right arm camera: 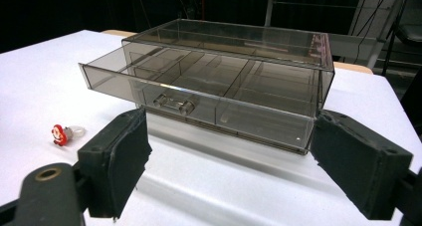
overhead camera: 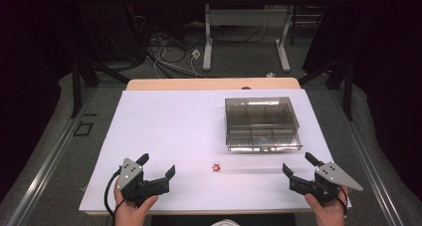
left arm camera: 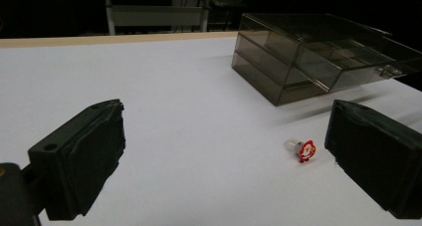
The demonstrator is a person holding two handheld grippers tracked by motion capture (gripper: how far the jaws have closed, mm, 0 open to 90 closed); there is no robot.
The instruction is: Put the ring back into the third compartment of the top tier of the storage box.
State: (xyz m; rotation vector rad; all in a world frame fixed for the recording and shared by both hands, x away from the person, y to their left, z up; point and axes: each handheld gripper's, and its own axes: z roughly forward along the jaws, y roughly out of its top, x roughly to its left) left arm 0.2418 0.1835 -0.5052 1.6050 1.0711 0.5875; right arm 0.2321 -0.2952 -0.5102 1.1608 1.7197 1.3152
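Note:
A smoky clear plastic drawer box (overhead camera: 262, 122) stands on the white table toward the back right, its drawer (right arm camera: 199, 104) pulled partly out. A small red and white toy ring (overhead camera: 216, 167) lies on the table in front of the box, between my two grippers. It also appears as the ring (left arm camera: 302, 149) and the ring (right arm camera: 63, 133). My left gripper (overhead camera: 158, 166) is open near the front left edge, with nothing between its jaws. My right gripper (overhead camera: 298, 164) is open near the front right, facing the drawer, also holding nothing.
The white table top (overhead camera: 169, 126) has a wooden edge (overhead camera: 209, 83) at the back. Beyond it are table legs (overhead camera: 208, 47) and cables (overhead camera: 164, 52) on the floor. Dark curtains close both sides.

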